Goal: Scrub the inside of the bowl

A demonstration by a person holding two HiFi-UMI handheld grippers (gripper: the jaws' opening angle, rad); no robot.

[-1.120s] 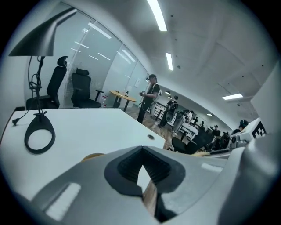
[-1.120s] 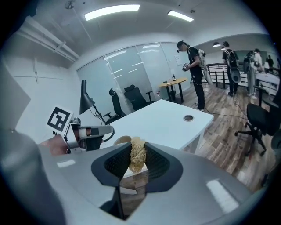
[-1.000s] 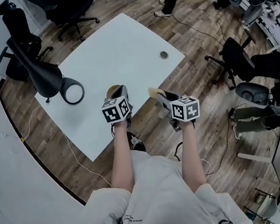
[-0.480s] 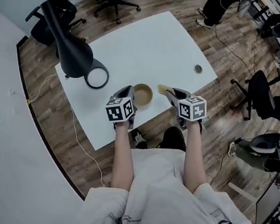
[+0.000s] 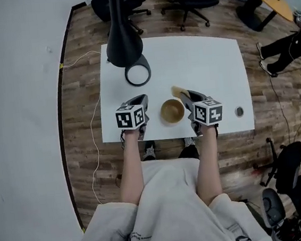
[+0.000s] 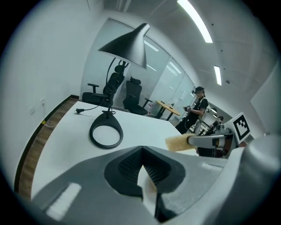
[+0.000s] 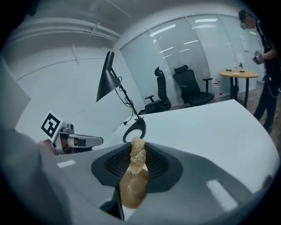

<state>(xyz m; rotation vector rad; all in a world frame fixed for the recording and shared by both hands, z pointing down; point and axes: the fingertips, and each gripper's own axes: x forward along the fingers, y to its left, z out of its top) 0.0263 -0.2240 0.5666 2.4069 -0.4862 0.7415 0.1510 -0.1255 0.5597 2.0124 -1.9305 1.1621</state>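
Sitting mouth-up by the table's (image 5: 208, 57) near edge, approx. midway along it, the bowl (image 5: 172, 111) lies between our two grippers, w/ nothing in it that we can see, just a brown inside. It's round, so there's no long axis to line up with; what counts is the scrubber (image 5: 178, 92). That hangs just past the bowl's far rim, a bit to the right. Its long axis runs away from us toward the far edge, so the fibre tip points off the bowl, not into it. The right gripper (image 7: 136, 163) pinches it, jaws pressed on the brown stem w/ the pale fibre end sticking out in front. That hand is the nearer one, just beside the bowl's right rim. We judge the next move needs the tip brought back & tipped down into the bowl. The left gripper (image 6: 142, 153) is near the bowl's left side but apart from it, jaw tips pressed together. A pale sliver shows behind the tips; we can't tell if it's sthg held or table seen thru the gap. So nothing steadies the bowl, imo, and it could slide under scrubbing. Farther out, a black lamp (image 5: 124, 45) stands at the far left corner.
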